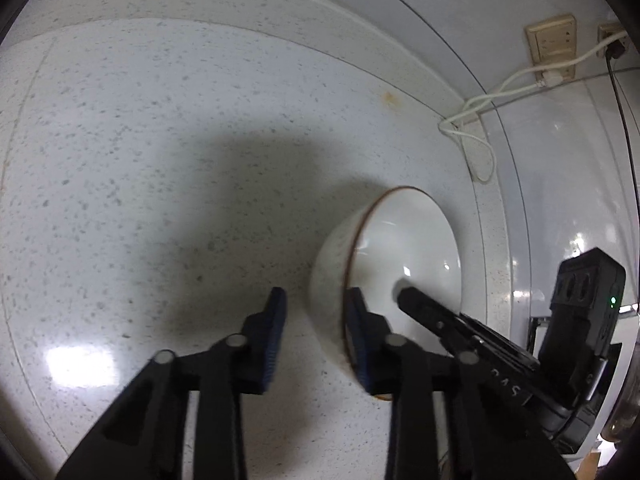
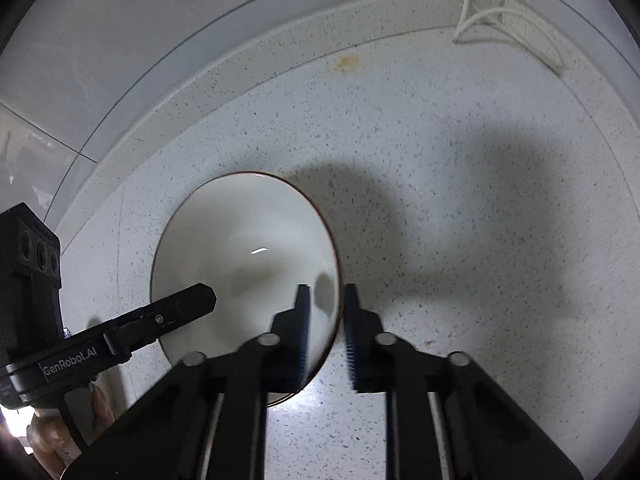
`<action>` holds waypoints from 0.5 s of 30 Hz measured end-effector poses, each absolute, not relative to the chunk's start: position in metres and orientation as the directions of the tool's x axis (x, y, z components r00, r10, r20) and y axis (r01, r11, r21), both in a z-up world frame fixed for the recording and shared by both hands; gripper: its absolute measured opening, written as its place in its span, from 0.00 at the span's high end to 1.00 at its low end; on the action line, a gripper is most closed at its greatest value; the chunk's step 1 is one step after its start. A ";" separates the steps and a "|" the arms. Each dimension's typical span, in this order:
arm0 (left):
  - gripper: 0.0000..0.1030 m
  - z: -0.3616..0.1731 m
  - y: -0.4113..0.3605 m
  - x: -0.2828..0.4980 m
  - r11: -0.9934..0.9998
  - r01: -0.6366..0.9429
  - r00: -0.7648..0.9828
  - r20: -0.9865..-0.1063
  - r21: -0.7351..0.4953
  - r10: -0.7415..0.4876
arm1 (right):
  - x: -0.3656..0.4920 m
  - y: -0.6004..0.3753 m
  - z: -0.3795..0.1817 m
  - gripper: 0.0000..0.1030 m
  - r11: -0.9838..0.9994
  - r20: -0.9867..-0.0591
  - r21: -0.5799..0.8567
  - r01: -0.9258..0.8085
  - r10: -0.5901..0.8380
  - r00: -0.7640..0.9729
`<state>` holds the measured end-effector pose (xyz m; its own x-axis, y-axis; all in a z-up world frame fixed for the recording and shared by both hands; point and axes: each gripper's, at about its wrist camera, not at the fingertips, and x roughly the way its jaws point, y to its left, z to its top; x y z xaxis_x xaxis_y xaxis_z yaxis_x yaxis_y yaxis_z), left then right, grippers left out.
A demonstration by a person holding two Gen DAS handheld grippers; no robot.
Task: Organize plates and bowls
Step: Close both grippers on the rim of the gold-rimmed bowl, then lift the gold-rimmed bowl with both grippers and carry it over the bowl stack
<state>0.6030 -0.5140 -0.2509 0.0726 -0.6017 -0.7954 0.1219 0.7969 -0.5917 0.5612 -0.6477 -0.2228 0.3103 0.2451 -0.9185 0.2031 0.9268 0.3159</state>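
A white bowl (image 1: 408,240) with a thin brown rim stands upright on the speckled counter (image 1: 160,140). My left gripper (image 1: 316,295) straddles its near-left rim. The right finger is inside against the rim, while the left pad (image 1: 276,340) stands off the outer wall with a strip of counter showing. In the right wrist view the bowl (image 2: 240,232) has its right rim pinched in my right gripper (image 2: 327,290), one finger inside and one outside. A finger of each gripper shows in the other's view, dipping into the bowl (image 1: 420,306) (image 2: 188,304).
A raised ledge (image 2: 224,76) and a tiled wall run behind the counter. A white cable (image 1: 480,152) (image 2: 500,20) loops down from wall sockets (image 1: 552,48) onto the counter near the bowl. A person's hand (image 2: 44,436) holds the left gripper's body.
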 end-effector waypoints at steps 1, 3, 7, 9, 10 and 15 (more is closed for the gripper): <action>0.81 -0.251 -0.516 0.602 0.799 0.122 0.069 -0.798 -0.589 -0.599 | 0.561 -0.648 -0.223 0.87 0.925 -0.918 0.318 0.207 0.246 0.310; 0.81 -0.251 -0.516 0.601 0.797 0.107 0.067 -0.795 -0.595 -0.603 | 0.559 -0.648 -0.222 0.88 0.926 -0.921 0.309 0.219 0.234 0.310; 0.81 -0.256 -0.510 0.592 0.774 0.039 0.034 -0.773 -0.632 -0.633 | 0.550 -0.649 -0.222 0.89 0.916 -0.921 0.317 0.246 0.236 0.309; 0.81 -0.256 -0.509 0.584 0.771 0.025 0.027 -0.771 -0.636 -0.636 | 0.543 -0.649 -0.220 0.89 0.915 -0.926 0.311 0.257 0.230 0.299; 0.81 -0.256 -0.508 0.579 0.770 0.015 0.024 -0.769 -0.638 -0.638 | 0.542 -0.647 -0.219 0.89 0.916 -0.928 0.306 0.259 0.226 0.296; 0.81 -0.247 -0.494 0.547 0.746 -0.023 0.015 -0.746 -0.666 -0.666 | 0.513 -0.632 -0.202 0.89 0.930 -0.943 0.263 0.255 0.191 0.274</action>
<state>0.5472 -0.4940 -0.2474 0.0151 -0.6657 -0.7460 -0.0226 0.7457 -0.6659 0.5127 -0.6321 -0.2022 0.2743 0.1908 -0.9425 0.2553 0.9305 0.2627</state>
